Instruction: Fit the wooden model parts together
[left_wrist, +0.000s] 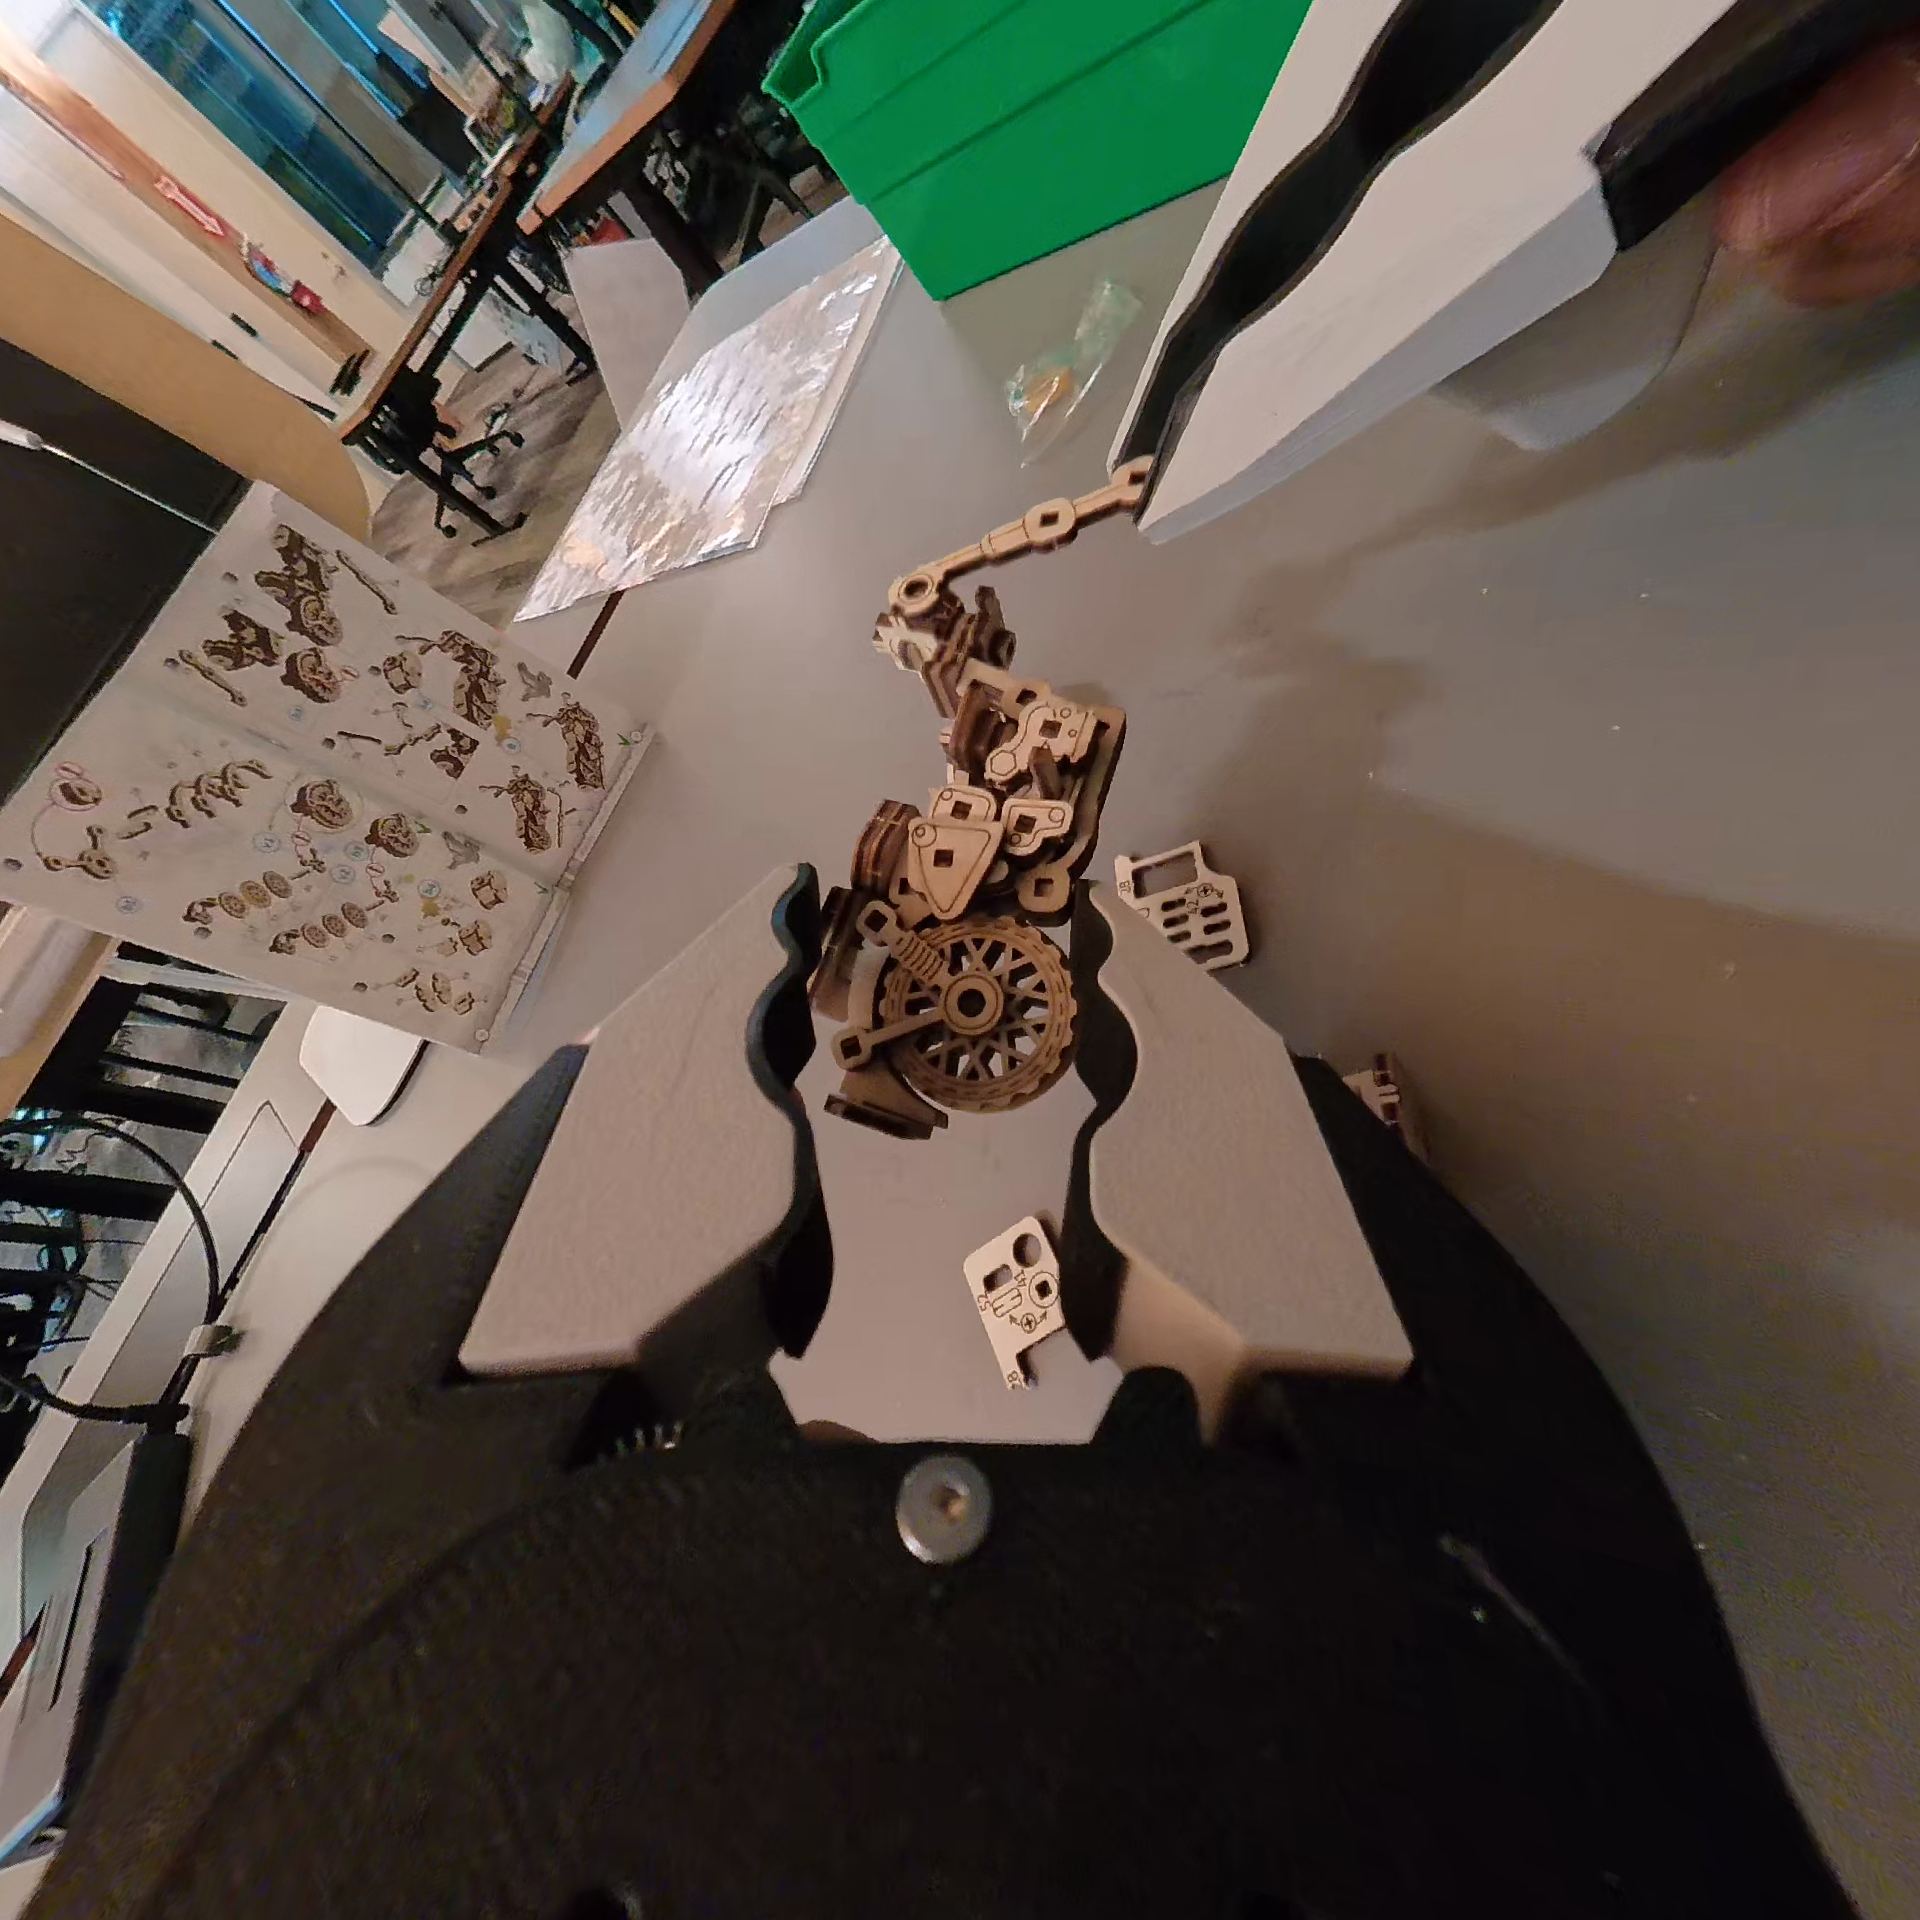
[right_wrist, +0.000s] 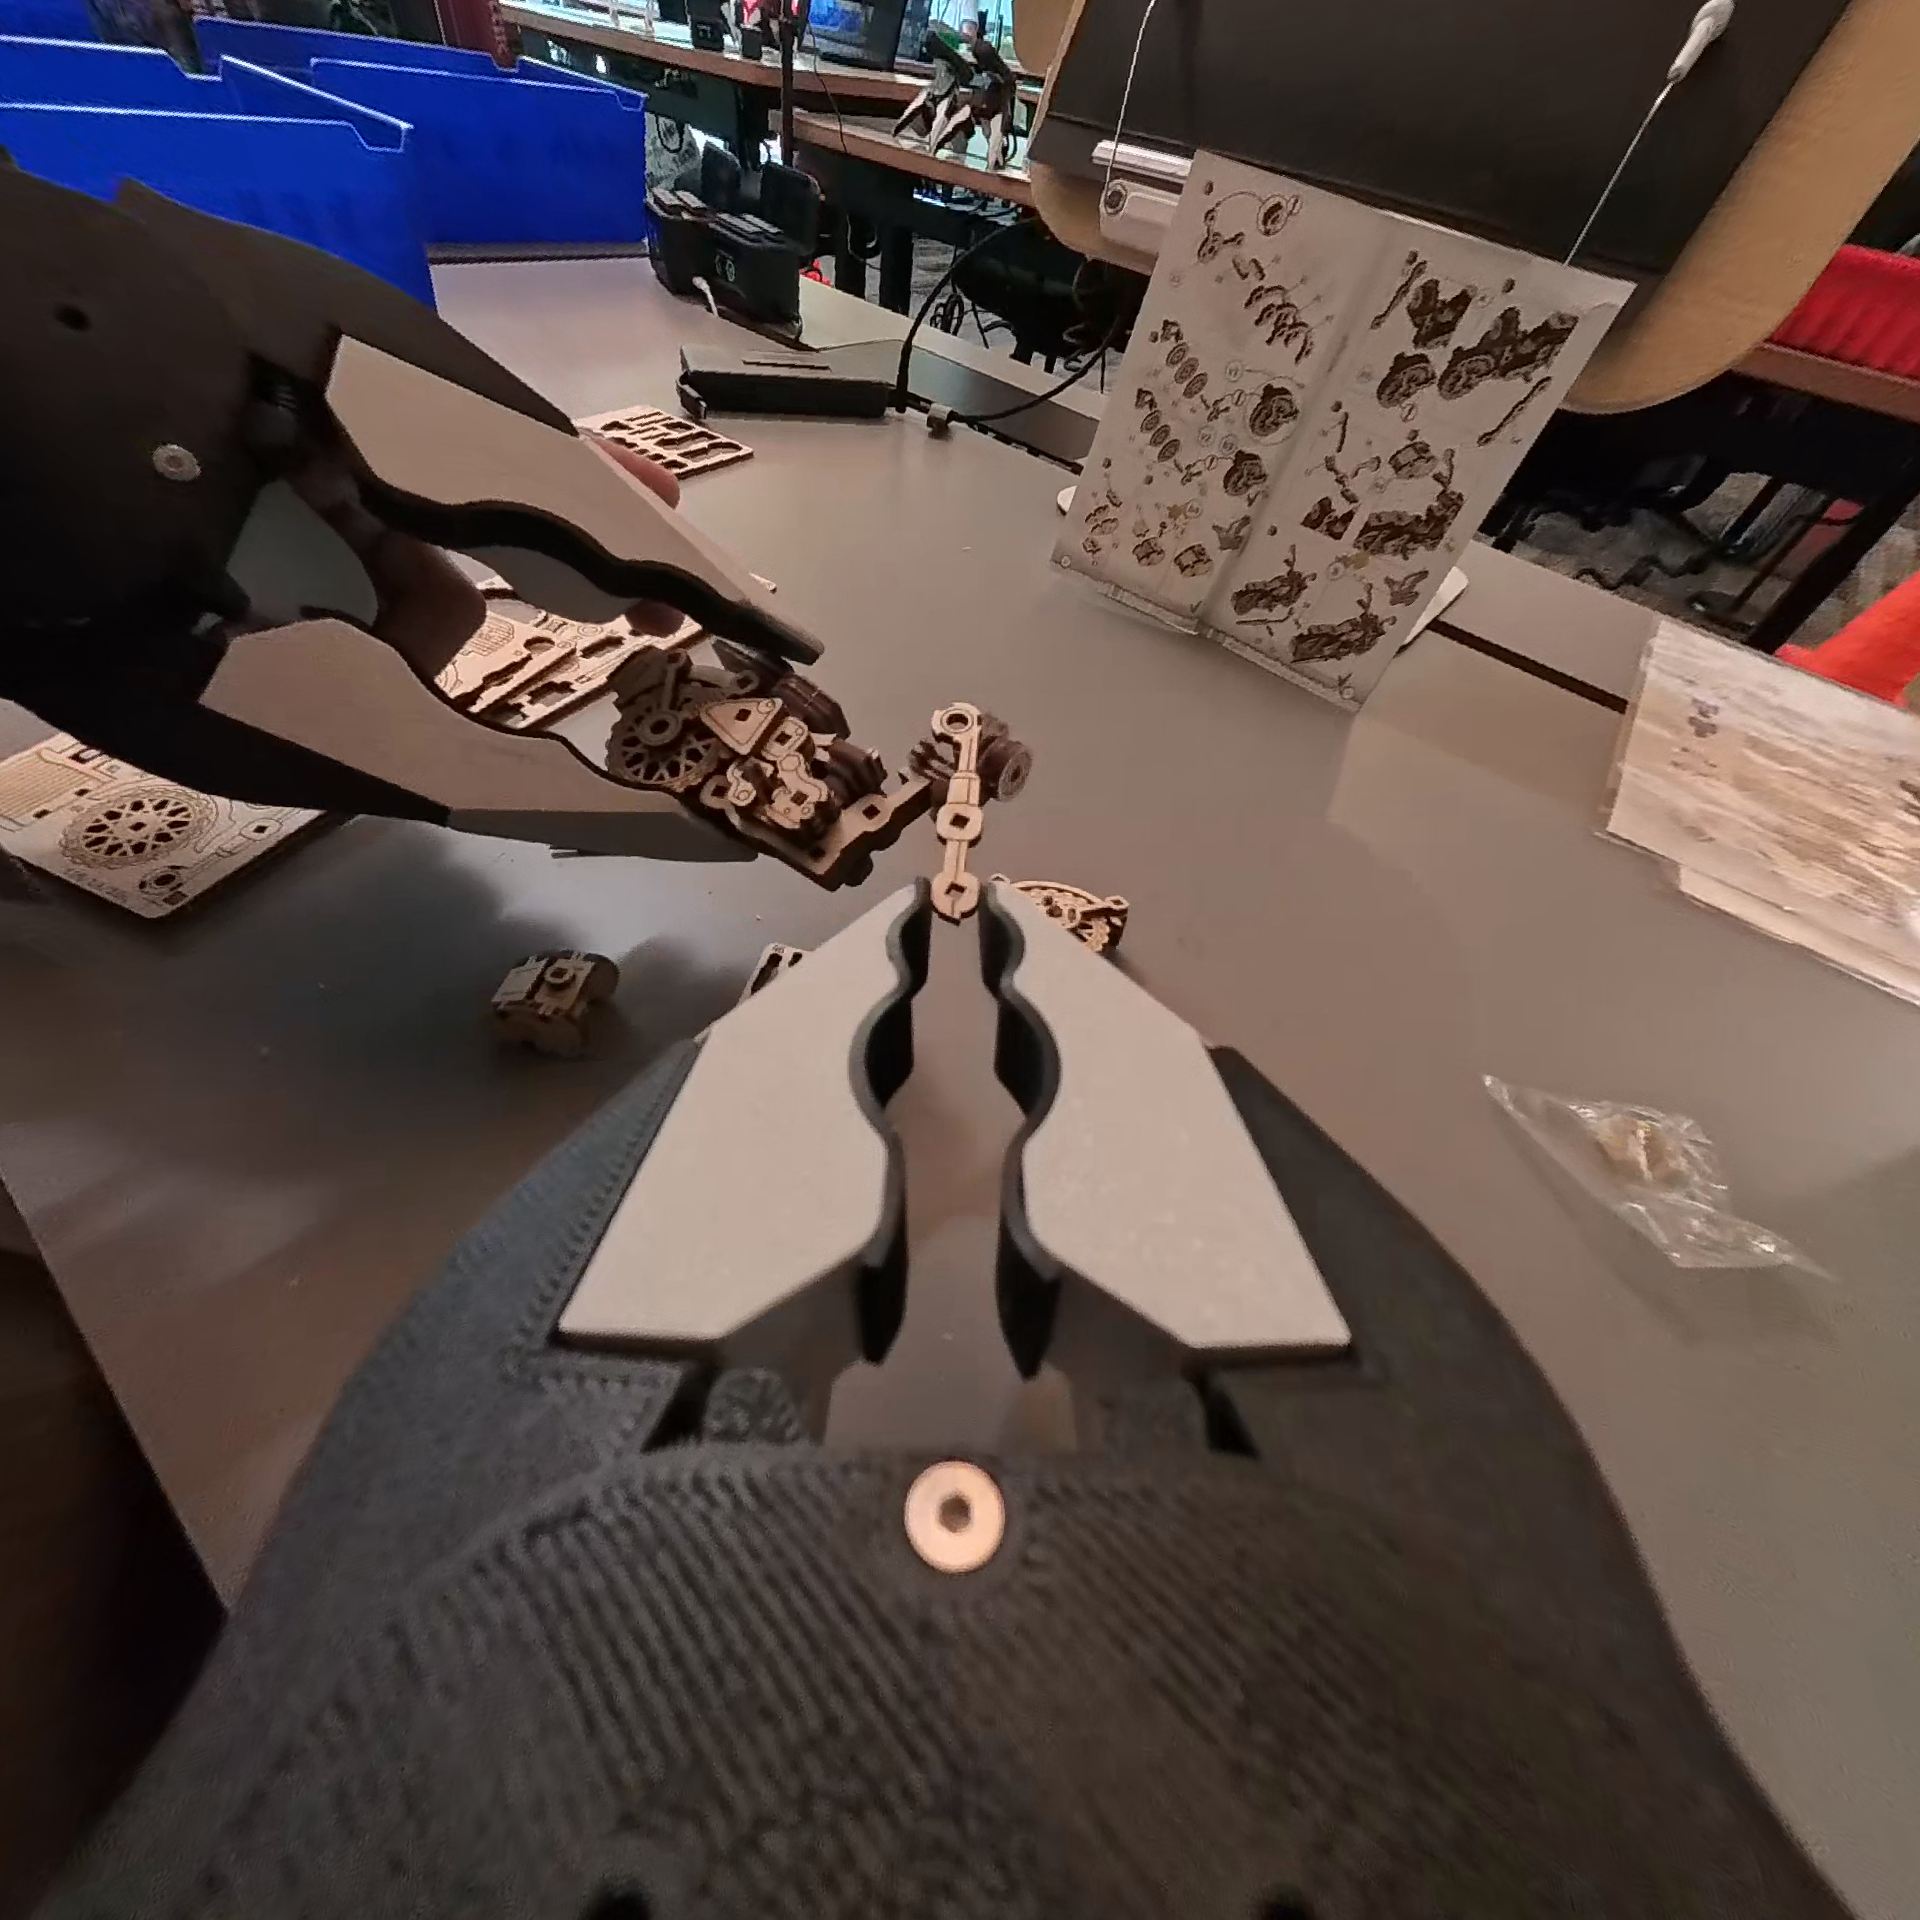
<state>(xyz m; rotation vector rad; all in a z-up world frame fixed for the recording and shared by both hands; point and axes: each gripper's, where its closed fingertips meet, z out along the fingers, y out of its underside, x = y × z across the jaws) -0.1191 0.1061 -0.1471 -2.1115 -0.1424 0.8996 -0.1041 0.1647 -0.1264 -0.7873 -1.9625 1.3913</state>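
Observation:
A part-built wooden motorcycle model (left_wrist: 987, 810) with a spoked wheel (left_wrist: 971, 1003) is off the grey table (left_wrist: 1558, 727). My left gripper (left_wrist: 940, 935) is shut on the model at its wheel end; it also shows in the right wrist view (right_wrist: 779, 748) holding the model (right_wrist: 769, 769). My right gripper (right_wrist: 956, 899) is shut on the end of a long pale wooden fork strip (right_wrist: 958, 821). The strip's ring end rests against the model's front end (left_wrist: 920, 592). The right gripper's tip shows at the upper right of the left wrist view (left_wrist: 1138, 499).
An instruction sheet (left_wrist: 312, 779) (right_wrist: 1320, 416) stands at the table's edge. Loose wooden pieces (left_wrist: 1184, 909) (left_wrist: 1013, 1299), a small sub-assembly (right_wrist: 551, 997) and cut-out part sheets (right_wrist: 135, 821) lie around. There are also a small plastic bag (right_wrist: 1642, 1174), green bins (left_wrist: 1018, 135) and blue bins (right_wrist: 312, 156).

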